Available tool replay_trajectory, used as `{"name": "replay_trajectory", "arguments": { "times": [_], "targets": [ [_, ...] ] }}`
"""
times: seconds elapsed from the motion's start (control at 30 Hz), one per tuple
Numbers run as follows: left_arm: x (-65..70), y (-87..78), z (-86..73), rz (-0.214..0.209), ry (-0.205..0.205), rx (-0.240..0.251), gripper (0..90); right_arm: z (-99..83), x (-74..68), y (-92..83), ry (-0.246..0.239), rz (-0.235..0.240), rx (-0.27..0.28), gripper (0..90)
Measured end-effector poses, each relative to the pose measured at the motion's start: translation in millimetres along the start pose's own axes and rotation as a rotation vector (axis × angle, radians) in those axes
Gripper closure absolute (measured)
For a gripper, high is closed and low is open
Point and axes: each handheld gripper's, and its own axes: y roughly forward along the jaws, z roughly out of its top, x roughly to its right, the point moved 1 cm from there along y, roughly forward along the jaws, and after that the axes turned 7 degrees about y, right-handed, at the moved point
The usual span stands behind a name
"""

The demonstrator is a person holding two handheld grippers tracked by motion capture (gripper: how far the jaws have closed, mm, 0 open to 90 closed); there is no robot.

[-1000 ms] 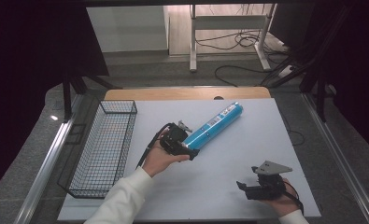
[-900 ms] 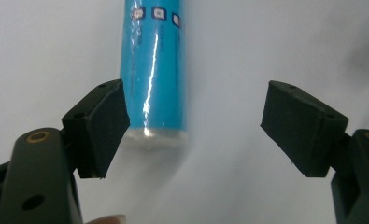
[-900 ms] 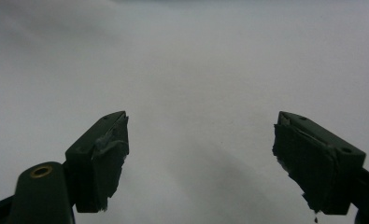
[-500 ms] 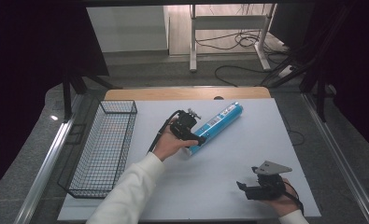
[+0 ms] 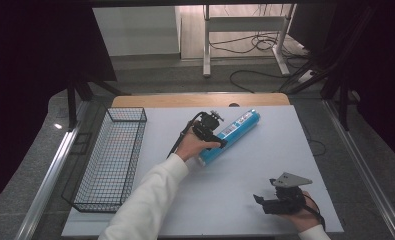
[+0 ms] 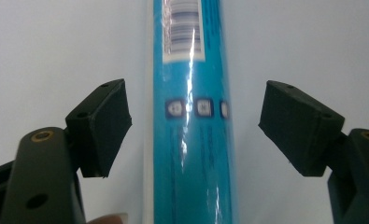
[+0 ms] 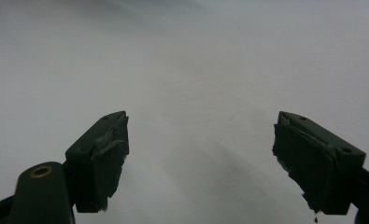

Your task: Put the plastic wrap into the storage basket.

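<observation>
A white-topped desk (image 5: pixel 245 200) is seen from above, its far edge showing a strip of bare wood. Along its left side a long black wire basket (image 5: pixel 112 157) is set, reaching from the far edge almost to the near one.

At the middle of the desk a blue tube (image 5: pixel 231 135) with a white barcode label is laid flat and slantwise, its far end pointed toward the right rear corner. It is kept well apart from the basket.

A white sleeve (image 5: pixel 145 202) is stretched in from the bottom edge, and the left tongs (image 5: pixel 216 137) are held over the near half of the tube. In the left gripper view the tube (image 6: pixel 191 140) is framed between the two black pads (image 6: pixel 105 123), running straight up the middle. A gap is left on each side, narrower at the left pad, so the tube is straddled but not pressed. These tongs have just been closing and are stood at a middling width.

Near the right front corner the right tongs (image 5: pixel 265 199) are rested low over the desk in the person's other hand, with a grey three-cornered plate on top. In the right gripper view their pads (image 7: pixel 100 158) are spread wide over the bare white surface, with nothing between them.
</observation>
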Motion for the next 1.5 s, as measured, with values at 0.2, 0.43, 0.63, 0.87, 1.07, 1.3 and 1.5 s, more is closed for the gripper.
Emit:
{"name": "replay_trajectory", "arguments": {
  "times": [0.2,0.43,0.63,0.87,1.07,1.3,1.5],
  "targets": [
    [-9.8,15.4,14.1,-0.003,-0.005,-0.003,22.9,-0.2,0.8,0.1,0.000,-0.001,-0.001,19.0],
    [-12.6,38.7,14.6,-0.038,0.006,-0.100,24.6,-0.6,0.8,0.4,-0.003,-0.003,-0.005,19.0],
    [-12.4,40.7,8.7,-0.075,-0.010,-0.118,31.8,-1.5,0.5,1.5,-0.003,-0.005,-0.011,19.0],
    [-9.3,39.3,5.2,-0.071,-0.040,-0.121,31.9,-1.8,0.2,1.2,-0.009,-0.009,-0.013,19.0],
    [-4.6,30.6,-7.2,-0.061,-0.030,-0.141,31.9,-2.6,0.1,0.1,-0.010,-0.012,-0.011,19.0],
    [14.8,6.1,-41.2,-0.024,0.014,-0.196,31.9,-2.0,-2.0,0.4,-0.013,-0.010,-0.011,19.0],
    [25.6,-12.9,-69.2,-0.030,0.042,-0.222,31.9,-0.8,-2.8,-0.9,-0.017,-0.013,-0.008,18.9]
  ]
}}
